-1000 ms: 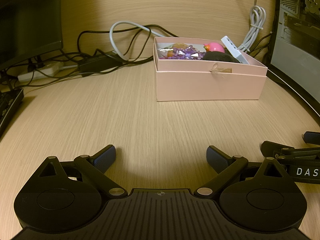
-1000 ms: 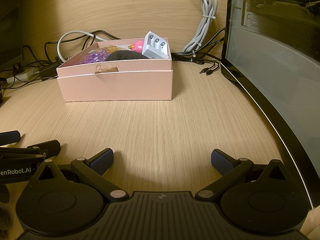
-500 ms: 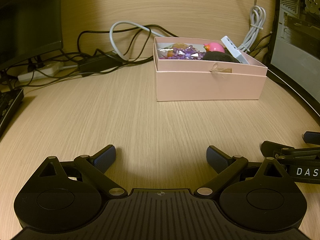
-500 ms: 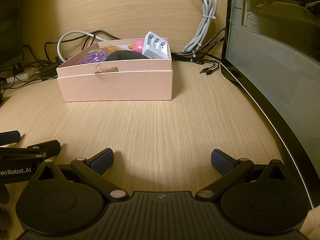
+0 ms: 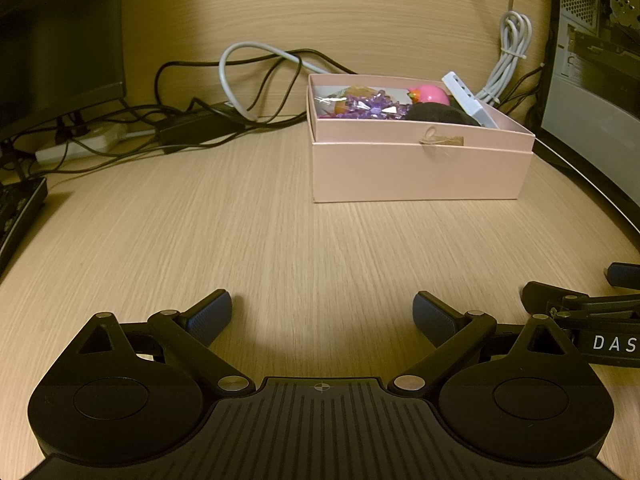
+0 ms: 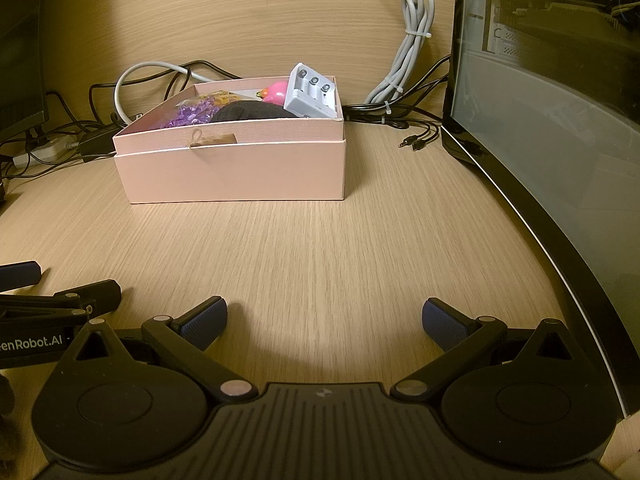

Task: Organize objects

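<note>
We hold the left gripper and right gripper low at the bottom of each frame, fingers spread wide and empty. The pink box, upper centre, already holds everything; its white charger leans against the rim, so a careless nudge could tip it out.

Office desk: monitor, PC tower, cables.
</note>
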Demonstrator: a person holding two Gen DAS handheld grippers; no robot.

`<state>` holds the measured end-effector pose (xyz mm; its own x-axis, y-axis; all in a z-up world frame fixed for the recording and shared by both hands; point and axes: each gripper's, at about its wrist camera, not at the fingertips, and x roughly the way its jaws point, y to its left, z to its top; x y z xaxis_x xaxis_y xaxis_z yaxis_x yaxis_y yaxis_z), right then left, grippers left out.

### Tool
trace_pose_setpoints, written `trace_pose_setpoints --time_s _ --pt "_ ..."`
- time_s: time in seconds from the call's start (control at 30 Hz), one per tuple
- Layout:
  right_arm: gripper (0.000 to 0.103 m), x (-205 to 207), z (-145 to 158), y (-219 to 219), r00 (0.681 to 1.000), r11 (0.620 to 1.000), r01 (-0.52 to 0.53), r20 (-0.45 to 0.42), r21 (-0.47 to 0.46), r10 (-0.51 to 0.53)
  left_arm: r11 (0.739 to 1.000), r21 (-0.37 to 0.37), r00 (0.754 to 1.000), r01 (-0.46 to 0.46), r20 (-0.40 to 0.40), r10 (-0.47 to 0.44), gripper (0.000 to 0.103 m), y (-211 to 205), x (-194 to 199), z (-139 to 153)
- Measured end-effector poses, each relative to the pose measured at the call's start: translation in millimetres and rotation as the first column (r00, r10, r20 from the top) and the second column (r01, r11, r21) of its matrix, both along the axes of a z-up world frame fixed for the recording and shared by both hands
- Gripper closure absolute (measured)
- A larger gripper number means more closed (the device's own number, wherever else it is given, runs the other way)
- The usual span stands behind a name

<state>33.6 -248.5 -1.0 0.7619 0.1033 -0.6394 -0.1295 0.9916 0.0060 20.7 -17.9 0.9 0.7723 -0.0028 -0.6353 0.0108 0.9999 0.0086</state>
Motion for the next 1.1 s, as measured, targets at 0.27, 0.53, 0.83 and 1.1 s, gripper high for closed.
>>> trace_pose_setpoints --time_s 0.27,0.53,0.83,1.1 --pt "0.0 -0.2 -0.1 -0.1 1.0 1.0 0.0 0.0 0.0 0.0 1.0 0.0 1.0 -0.002 0.0 0.002 0.003 0.1 -0.2 0.0" --pt "0.0 -0.1 -0.4 0.2 1.0 1.0 0.0 0.0 0.0 0.0 1.0 0.001 1.0 -0.004 0.0 0.004 0.003 -0.7 -0.7 0.1" --pt "0.0 -0.1 -0.7 0.4 1.0 1.0 0.0 0.0 0.0 0.0 1.0 0.0 1.0 -0.007 0.0 0.007 0.003 -0.8 -0.6 0.0" --pt "0.0 -0.1 -0.7 0.4 1.0 1.0 0.0 0.0 0.0 0.0 1.0 0.0 1.0 -0.008 0.0 0.008 0.003 -0.9 -0.7 0.2"
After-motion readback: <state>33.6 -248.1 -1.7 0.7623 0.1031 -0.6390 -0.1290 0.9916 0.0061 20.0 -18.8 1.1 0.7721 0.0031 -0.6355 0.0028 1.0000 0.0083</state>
